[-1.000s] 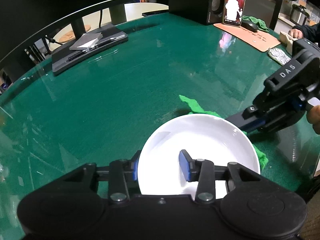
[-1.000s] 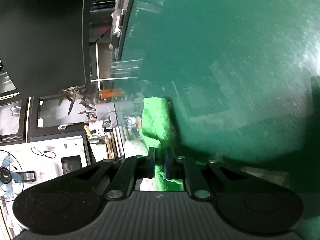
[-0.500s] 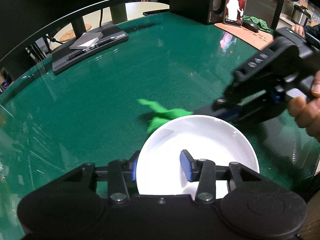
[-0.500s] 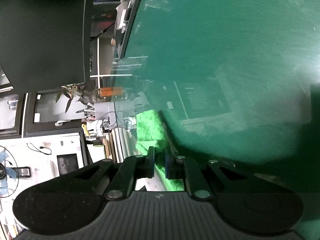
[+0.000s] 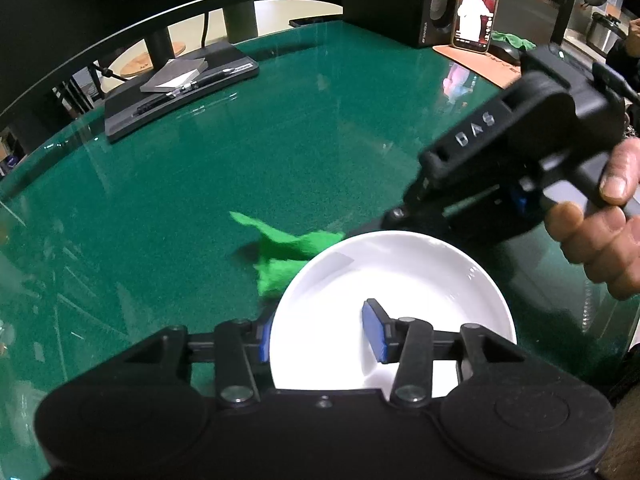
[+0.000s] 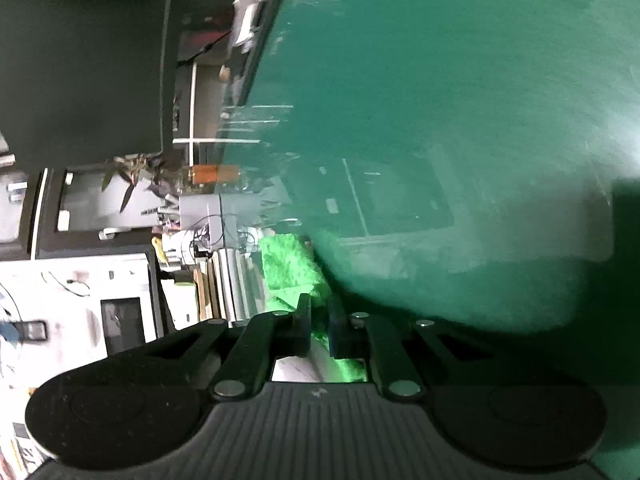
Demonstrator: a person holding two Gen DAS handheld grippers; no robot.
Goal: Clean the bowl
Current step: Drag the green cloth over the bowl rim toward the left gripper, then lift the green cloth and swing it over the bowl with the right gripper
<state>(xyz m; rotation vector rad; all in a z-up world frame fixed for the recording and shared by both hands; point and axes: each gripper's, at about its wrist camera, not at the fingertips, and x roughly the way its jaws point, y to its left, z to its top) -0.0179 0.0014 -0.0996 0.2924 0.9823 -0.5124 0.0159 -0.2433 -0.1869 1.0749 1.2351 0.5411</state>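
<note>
A white shallow bowl (image 5: 400, 280) rests on the green glass table (image 5: 240, 152), right under my left gripper (image 5: 318, 338). Its jaws straddle the bowl's near-left rim, one blue pad outside and the other inside over the bowl's floor, well clear of the rim. My right gripper (image 5: 360, 232) reaches in from the right, just beyond the bowl's far rim, shut on a bright green cloth (image 5: 288, 248). The cloth trails onto the table at the bowl's far left. In the right wrist view the cloth (image 6: 288, 264) is pinched between the nearly closed fingers (image 6: 318, 308).
A person's hand (image 5: 592, 232) holds the right gripper at the right edge. At the back stand a black tray with a notebook and pens (image 5: 180, 88), a speaker (image 5: 400, 0), a lit phone (image 5: 476, 16) and an orange mat (image 5: 480, 64).
The right gripper swept the green cloth from the bowl's right side round behind it to its far left. The bowl and the left gripper stayed put.
</note>
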